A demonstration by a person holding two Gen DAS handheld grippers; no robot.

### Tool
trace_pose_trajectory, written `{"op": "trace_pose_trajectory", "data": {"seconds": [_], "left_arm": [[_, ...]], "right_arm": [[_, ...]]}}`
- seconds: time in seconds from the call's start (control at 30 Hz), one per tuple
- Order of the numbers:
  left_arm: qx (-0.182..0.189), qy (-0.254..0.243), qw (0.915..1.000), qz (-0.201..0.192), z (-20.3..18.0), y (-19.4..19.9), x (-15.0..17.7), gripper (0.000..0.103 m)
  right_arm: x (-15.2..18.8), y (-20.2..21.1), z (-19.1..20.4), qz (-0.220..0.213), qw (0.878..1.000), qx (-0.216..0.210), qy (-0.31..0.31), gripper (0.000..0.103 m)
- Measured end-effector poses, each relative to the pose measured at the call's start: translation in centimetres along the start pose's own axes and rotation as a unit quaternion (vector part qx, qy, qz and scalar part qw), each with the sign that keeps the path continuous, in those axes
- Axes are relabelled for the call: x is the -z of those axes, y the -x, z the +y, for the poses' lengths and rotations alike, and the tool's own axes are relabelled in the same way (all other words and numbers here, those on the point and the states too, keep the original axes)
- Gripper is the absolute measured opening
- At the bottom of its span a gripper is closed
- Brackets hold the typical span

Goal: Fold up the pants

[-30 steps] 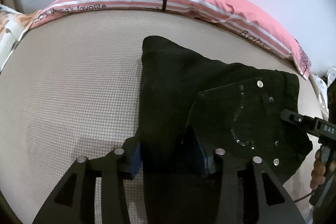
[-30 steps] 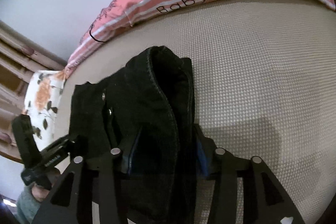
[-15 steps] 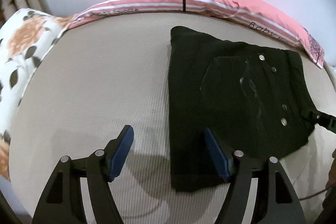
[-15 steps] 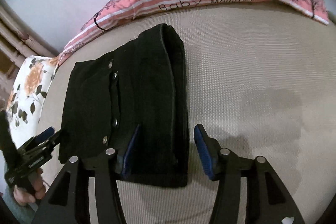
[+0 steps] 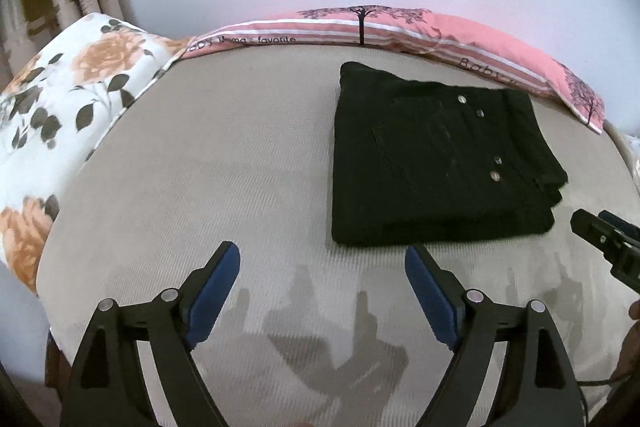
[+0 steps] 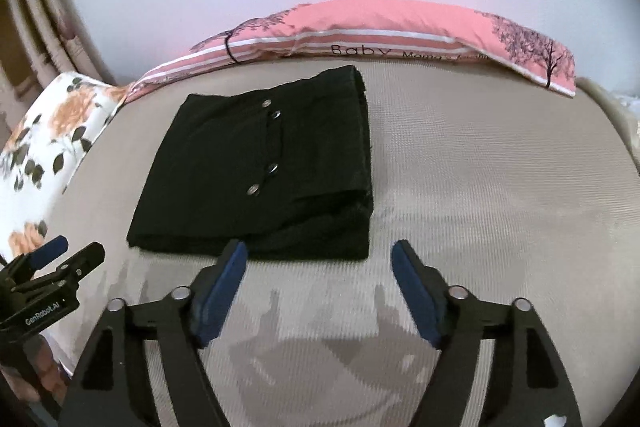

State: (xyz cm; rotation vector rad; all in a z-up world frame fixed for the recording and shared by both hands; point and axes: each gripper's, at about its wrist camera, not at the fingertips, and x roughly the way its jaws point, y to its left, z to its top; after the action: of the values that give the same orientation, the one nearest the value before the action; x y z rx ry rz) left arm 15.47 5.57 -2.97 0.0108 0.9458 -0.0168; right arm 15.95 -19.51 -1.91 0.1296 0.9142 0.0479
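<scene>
From the left wrist view, we see the black pants [image 5: 436,163] folded into a flat rectangle on the beige bed [image 5: 240,167], metal rivets on top, layered edges stepping down at the right. Our left gripper [image 5: 322,283] is opening, nothing between its blue pads, just short of the near edge of the pants. Bare mattress spreads to the left up to the floral pillow [image 5: 60,115].

From the right wrist view, the pants [image 6: 264,167] lie left of centre, near the pink striped pillow [image 6: 380,31]. Our right gripper [image 6: 320,269] is opening too, empty, its left pad just at the near edge of the pants. Open bed lies to the right.
</scene>
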Motion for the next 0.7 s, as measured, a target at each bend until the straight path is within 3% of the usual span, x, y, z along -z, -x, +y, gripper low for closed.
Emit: {"op": "trace_pose_trajectory", "data": {"seconds": [0.33, 0.7], "left_arm": [[-0.018, 0.004, 0.9996, -0.019, -0.6, 2.9, 3.1, 0.085], [-0.022, 0.001, 0.9996, -0.020, -1.2, 4.4, 4.8, 0.085]], "right_arm": [[2.6, 3.2, 2.8, -0.030, 0.999, 0.002, 0.032, 0.087], [4.0, 4.3, 4.0, -0.033, 0.998, 0.019, 0.053, 0.088]]}}
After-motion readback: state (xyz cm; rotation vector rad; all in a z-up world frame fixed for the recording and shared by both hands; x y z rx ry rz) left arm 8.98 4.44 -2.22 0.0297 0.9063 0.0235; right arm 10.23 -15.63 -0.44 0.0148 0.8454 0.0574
